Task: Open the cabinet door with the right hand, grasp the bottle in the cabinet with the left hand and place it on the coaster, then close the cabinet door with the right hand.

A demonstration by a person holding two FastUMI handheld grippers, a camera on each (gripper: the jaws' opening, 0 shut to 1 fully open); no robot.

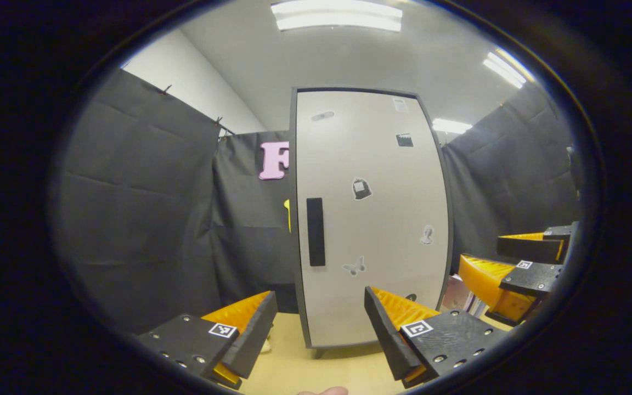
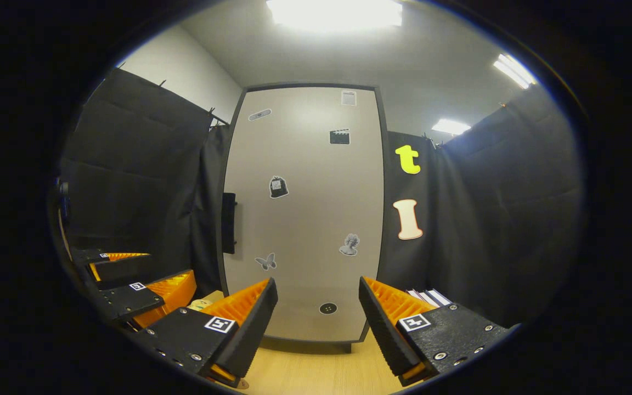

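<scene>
A tall pale grey cabinet (image 1: 371, 219) stands on the wooden table with its door shut; the bottle inside is hidden. A black handle (image 1: 315, 231) runs upright near the door's left edge. My left gripper (image 1: 320, 329) is open, a short way in front of the cabinet's lower part. In the right gripper view the same cabinet (image 2: 305, 219) faces me, its handle (image 2: 229, 222) at the left edge. My right gripper (image 2: 317, 318) is open and holds nothing. The right gripper (image 1: 519, 263) also appears at the right of the left gripper view, the left gripper (image 2: 140, 285) at the left of the right gripper view.
Black cloth walls enclose the booth on all sides. The light wooden tabletop (image 2: 316, 373) reaches up to the cabinet's foot. Several stickers dot the door. A stack of book-like items (image 2: 428, 297) lies to the right of the cabinet. A small pale object (image 2: 202, 303) sits at its left.
</scene>
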